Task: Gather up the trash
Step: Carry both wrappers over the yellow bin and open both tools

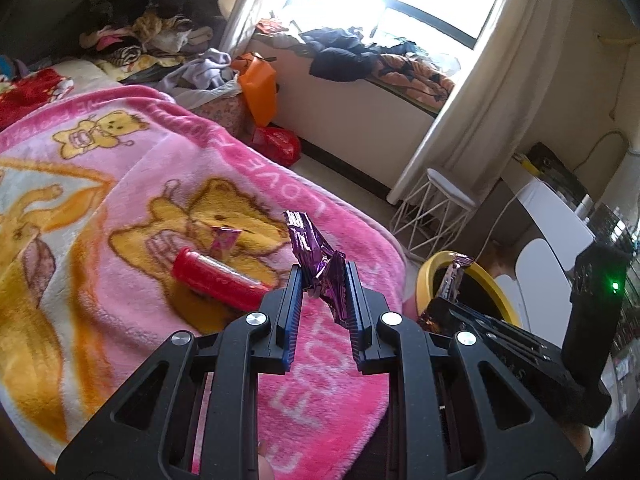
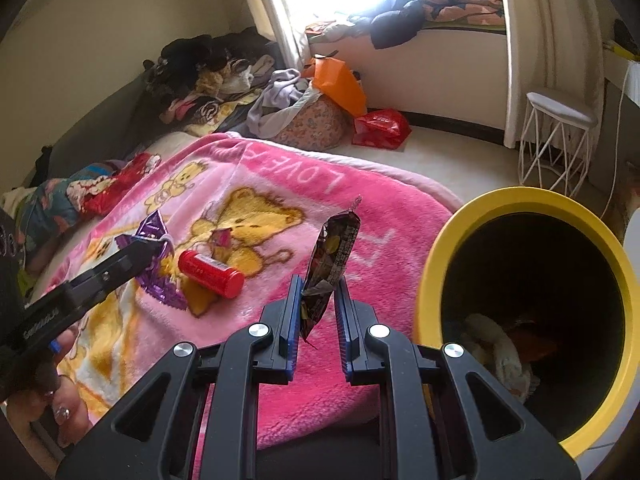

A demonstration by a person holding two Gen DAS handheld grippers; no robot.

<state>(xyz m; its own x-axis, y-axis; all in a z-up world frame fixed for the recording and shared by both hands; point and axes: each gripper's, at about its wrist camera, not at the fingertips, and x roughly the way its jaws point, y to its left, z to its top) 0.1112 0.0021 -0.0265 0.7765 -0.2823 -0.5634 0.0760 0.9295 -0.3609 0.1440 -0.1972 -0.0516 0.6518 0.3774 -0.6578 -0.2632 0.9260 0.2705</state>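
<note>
My left gripper (image 1: 323,276) is shut on a crumpled purple foil wrapper (image 1: 310,240) and holds it above the pink bear blanket (image 1: 120,200); it also shows in the right wrist view (image 2: 154,250). My right gripper (image 2: 319,286) is shut on a dark snack wrapper (image 2: 334,248), held upright just left of the yellow bin (image 2: 436,264). A red tube (image 2: 210,274) and a small pink wrapper (image 2: 221,240) lie on the blanket. The bin holds some crumpled trash (image 2: 496,352).
Piled clothes (image 2: 208,76) sit at the bed's far end. An orange bag (image 2: 340,80) and red bag (image 2: 382,128) lie on the floor. A white wire stool (image 2: 558,140) stands by the curtain. A window ledge (image 1: 380,64) carries more clothes.
</note>
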